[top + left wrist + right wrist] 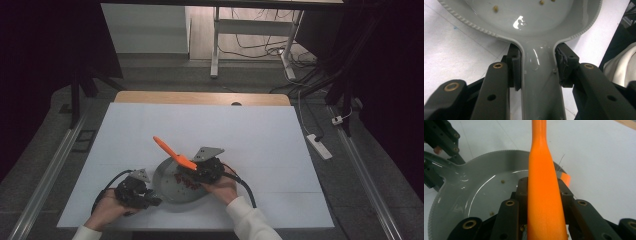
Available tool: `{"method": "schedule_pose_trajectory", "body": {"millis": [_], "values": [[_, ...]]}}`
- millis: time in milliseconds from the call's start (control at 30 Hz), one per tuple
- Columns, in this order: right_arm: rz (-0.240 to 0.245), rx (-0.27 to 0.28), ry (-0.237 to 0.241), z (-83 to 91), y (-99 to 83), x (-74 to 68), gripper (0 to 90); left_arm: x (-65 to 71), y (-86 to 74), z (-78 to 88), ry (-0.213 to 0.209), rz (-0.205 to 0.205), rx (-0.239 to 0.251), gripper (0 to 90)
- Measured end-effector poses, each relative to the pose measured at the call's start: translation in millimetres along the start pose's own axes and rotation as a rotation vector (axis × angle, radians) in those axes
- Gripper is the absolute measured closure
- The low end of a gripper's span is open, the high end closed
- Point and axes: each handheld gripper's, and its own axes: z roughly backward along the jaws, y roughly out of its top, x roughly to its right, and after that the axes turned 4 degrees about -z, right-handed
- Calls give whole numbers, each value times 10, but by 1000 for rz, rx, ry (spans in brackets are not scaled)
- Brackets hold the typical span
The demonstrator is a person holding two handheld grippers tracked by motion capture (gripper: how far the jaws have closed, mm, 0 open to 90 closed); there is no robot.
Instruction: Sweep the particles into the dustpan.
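Your white table (260,135) carries everything at its near edge, close to you. The biggest piece on it is the grey pan (172,186), a shallow glazed dish with a beaded rim and a flat handle pointing toward your left hand. It looks hard and glossy — probably stiff, fairly heavy and slick, and likely to chip if knocked, so the handle is the sensible place to hold it.

Your left gripper (537,67) is already there: its jaws are closed onto the handle from both sides, just below where it flares into the bowl, pads pressed against the edges.

Your right gripper (541,188) sits over the pan's far side, jaws closed on the orange utensil (173,153), holding it at the wider part with the narrow end slanting up and away. It looks like light, rigid plastic, smooth enough to twist in the pads if you push hard.

Smallest of all, dark red bits (186,181) lie scattered inside the pan — loose and easily flicked over the low rim.
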Motion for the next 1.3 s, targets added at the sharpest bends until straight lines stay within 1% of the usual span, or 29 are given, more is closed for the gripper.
{"method": "schedule_pose_trajectory", "body": {"millis": [167,600,767,933,1033,1100,1300], "values": [[-17,26,-22,96,-13,68,695,2,0,0,3,-1,-1,617],[-56,64,-62,331,-59,231,695,7,-3,2,2,-2,-1,616],[-78,72,-90,434,-99,333,695,9,-2,3,2,-1,-1,616],[-86,58,-135,512,-156,421,695,12,-2,3,2,-1,-2,616],[-117,49,-157,529,-186,479,695,12,-2,4,1,-1,-2,616],[-123,38,-165,523,-199,498,695,13,-3,5,2,-2,-2,616],[-115,-10,-180,450,-253,502,695,20,-3,8,2,-1,-3,616]]}}
